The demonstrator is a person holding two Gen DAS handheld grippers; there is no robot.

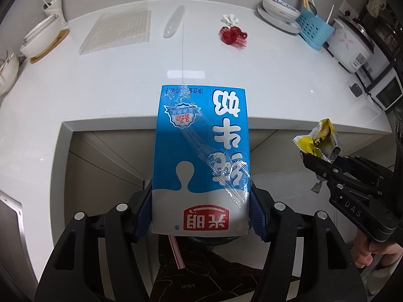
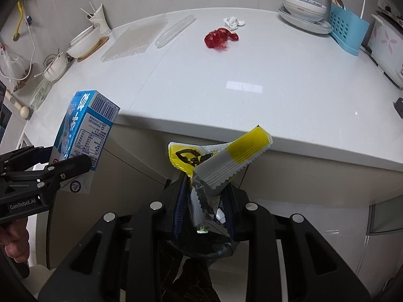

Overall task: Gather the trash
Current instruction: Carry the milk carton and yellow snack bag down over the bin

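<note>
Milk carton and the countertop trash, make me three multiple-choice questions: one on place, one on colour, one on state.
1. Where is the red plastic scrap?
A. on the white countertop
B. in the blue rack
C. in a gripper

2. What colour is the milk carton?
A. green
B. blue and white
C. red

3. What does the right gripper hold?
A. nothing
B. a bowl
C. a yellow snack wrapper

Answers: A, it lies on the counter near a crumpled tissue; B, its printed faces show both; C, the jaws pinch the wrapper.

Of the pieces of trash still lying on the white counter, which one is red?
The crumpled red wrapper near the counter's middle. The crumpled tissue behind it is white; the bubble wrap and the air pillow are clear.
</note>
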